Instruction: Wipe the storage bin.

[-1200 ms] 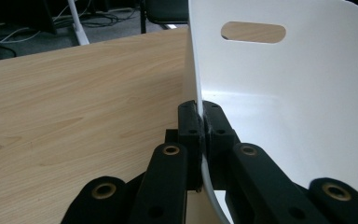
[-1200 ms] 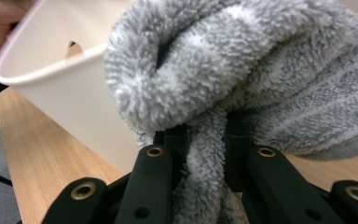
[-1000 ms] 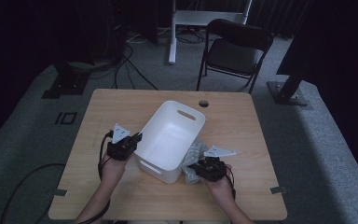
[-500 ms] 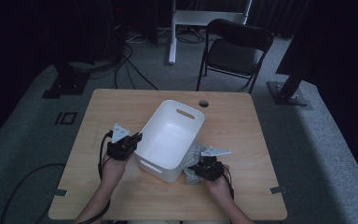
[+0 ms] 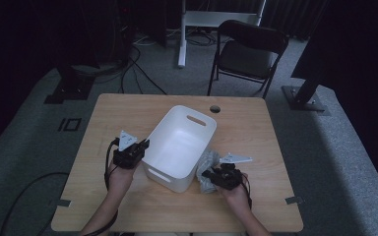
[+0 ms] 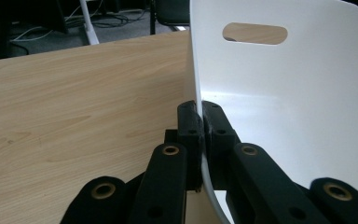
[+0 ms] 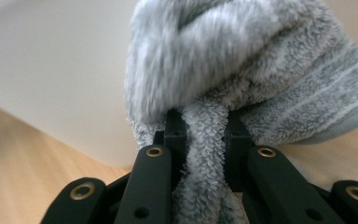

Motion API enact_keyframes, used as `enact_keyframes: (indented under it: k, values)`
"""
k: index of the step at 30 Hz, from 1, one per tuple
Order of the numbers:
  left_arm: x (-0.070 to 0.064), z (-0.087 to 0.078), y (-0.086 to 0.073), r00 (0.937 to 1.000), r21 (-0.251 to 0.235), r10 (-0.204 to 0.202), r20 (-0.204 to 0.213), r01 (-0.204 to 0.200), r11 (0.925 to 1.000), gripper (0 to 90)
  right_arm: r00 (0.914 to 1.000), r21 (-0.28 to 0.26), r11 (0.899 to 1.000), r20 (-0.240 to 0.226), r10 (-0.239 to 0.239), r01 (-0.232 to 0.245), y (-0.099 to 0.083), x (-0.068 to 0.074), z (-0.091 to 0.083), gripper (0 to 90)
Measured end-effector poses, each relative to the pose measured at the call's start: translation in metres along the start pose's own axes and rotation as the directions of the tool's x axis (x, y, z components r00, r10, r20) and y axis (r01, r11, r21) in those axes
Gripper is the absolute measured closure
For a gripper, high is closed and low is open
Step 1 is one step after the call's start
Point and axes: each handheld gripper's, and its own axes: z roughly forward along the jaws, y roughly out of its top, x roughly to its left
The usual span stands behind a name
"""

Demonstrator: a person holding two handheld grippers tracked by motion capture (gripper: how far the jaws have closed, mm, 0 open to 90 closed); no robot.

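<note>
Standing by the table [image 5: 256, 123], closest to me are the person's two hands. That right gripper [image 5: 210, 176] has its jaws clamped on a fluffy grey towel [image 5: 207, 169], bunched up on the wood just beside the white bin's [image 5: 170, 147] right wall. Over on the other side, the left gripper [image 5: 144, 144] is pinched tight on the bin's left rim. Further back there's a folding chair [image 5: 248, 54] on the carpet.
</note>
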Motion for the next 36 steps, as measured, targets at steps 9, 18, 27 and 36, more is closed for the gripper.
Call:
enact_keyframes:
  k: [9,18,27,36]
  values:
    - [-0.001,0.000,0.000,1.0000,0.001,-0.001,-0.007,0.001,1.0000,87.5,0.9948,-0.168,0.984,-0.076,-0.067,0.053,0.019,0.029,-0.049,77.0]
    - [0.000,0.000,0.000,0.9999,-0.001,-0.003,0.013,0.003,1.0000,87.6,0.9888,-0.100,0.987,-0.062,-0.136,0.129,0.014,0.050,-0.024,77.1]
    - [0.002,0.000,0.000,0.9994,-0.001,0.002,0.035,-0.002,1.0000,87.2,0.9929,-0.023,0.994,-0.050,-0.108,0.107,0.004,0.038,-0.005,77.0]
    - [0.002,0.000,0.000,0.9993,-0.002,-0.008,0.036,0.009,1.0000,87.2,0.9957,0.016,0.996,-0.038,-0.084,0.085,-0.003,0.030,0.005,76.9]
